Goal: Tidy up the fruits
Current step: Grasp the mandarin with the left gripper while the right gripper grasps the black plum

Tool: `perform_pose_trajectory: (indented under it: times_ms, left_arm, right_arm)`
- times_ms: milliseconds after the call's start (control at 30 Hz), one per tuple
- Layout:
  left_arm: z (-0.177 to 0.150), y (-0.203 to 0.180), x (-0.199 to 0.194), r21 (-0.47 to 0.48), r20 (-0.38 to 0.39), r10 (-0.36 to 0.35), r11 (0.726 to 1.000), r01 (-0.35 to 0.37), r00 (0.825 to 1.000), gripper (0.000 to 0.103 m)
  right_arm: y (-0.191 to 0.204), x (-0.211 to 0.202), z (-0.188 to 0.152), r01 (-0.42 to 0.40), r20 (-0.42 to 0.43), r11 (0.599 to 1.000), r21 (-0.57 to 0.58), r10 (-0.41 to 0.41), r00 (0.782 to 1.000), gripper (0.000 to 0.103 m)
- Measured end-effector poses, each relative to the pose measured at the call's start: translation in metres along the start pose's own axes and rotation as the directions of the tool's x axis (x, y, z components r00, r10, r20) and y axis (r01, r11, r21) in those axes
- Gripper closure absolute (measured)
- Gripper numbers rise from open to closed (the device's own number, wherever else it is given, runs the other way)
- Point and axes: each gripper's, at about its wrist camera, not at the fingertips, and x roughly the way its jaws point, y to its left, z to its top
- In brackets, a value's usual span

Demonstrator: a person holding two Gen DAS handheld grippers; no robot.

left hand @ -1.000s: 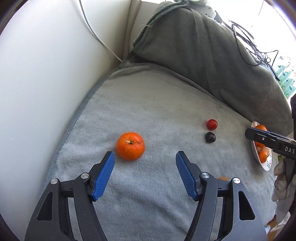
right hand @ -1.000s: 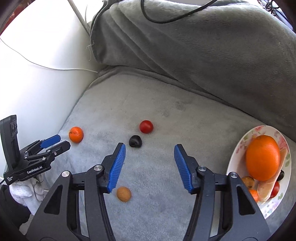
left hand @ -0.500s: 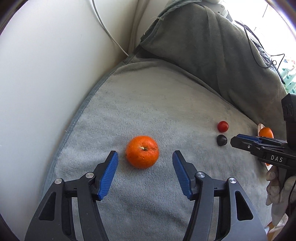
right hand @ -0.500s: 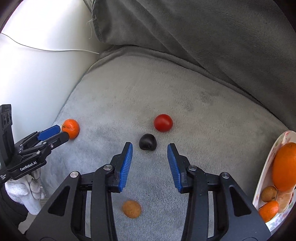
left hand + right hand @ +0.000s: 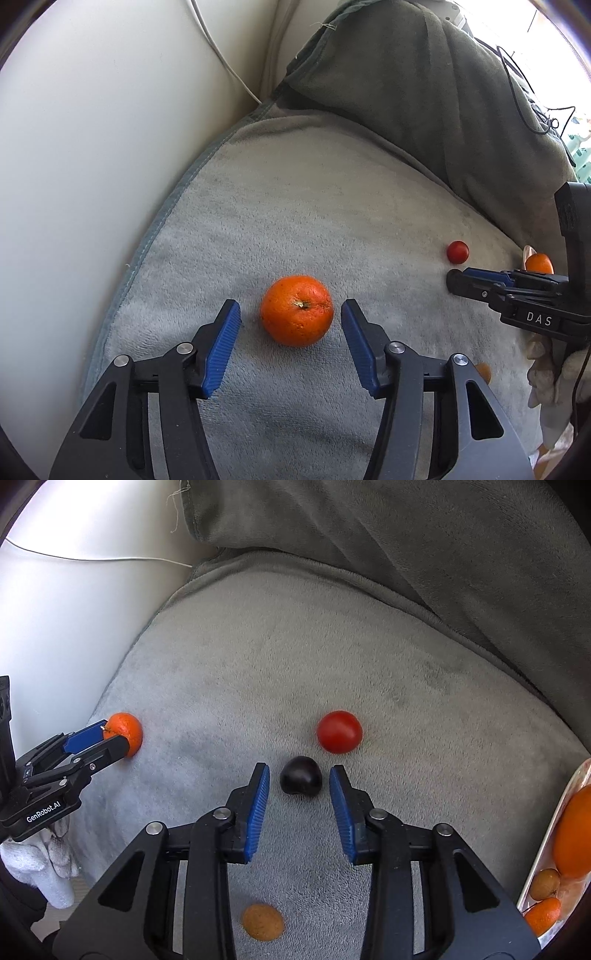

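Observation:
A mandarin (image 5: 296,310) (image 5: 124,733) lies on the grey blanket (image 5: 332,206). My left gripper (image 5: 290,318) straddles it, jaws closing, with a small gap between each blue pad and the peel. In the right wrist view a dark plum (image 5: 300,775) sits between the pads of my right gripper (image 5: 299,780), whose jaws are closing without touching it. A red cherry tomato (image 5: 339,732) (image 5: 457,252) lies just beyond the plum. A small tan fruit (image 5: 262,922) rests under the right gripper's body.
A plate (image 5: 554,849) at the right edge holds a large orange (image 5: 574,834) and smaller fruits. A grey cushion (image 5: 406,535) rises behind. White sofa arm (image 5: 92,166) with a cable (image 5: 221,59) bounds the left. A gloved hand (image 5: 554,373) holds the right gripper.
Both grippers came down and forward and narrowed. The left one now has the mandarin between its pads; the right one has moved over the dark plum.

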Motion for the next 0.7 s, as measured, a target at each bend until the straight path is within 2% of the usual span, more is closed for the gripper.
perform_pose_trajectory:
  times_ms: [67, 200, 300, 700]
  left_arm:
    - [-0.0006, 0.0005, 0.0021, 0.002, -0.006, 0.003, 1.0, -0.003, 1.0, 0.052]
    - [-0.0029, 0.0003, 0.0011, 0.002, -0.006, -0.003, 1.0, 0.003, 1.0, 0.055]
    - [-0.0027, -0.0032, 0.0014, 0.014, -0.004, -0.009, 1.0, 0.009, 1.0, 0.062]
    - [-0.0012, -0.0009, 0.0027, 0.008, 0.006, -0.021, 1.0, 0.021, 1.0, 0.064]
  right_arm:
    - [0.0011, 0.0024, 0.0011, 0.004, -0.004, 1.0, -0.003, -0.004, 1.0, 0.069]
    - [0.0021, 0.0042, 0.0026, 0.009, -0.011, 1.0, -0.005, -0.009, 1.0, 0.071]
    - [0.004, 0.0074, 0.0044, 0.014, -0.016, 1.0, -0.01, -0.015, 1.0, 0.075]
    - [0.005, 0.006, 0.0025, 0.012, -0.016, 1.0, -0.017, -0.013, 1.0, 0.079]
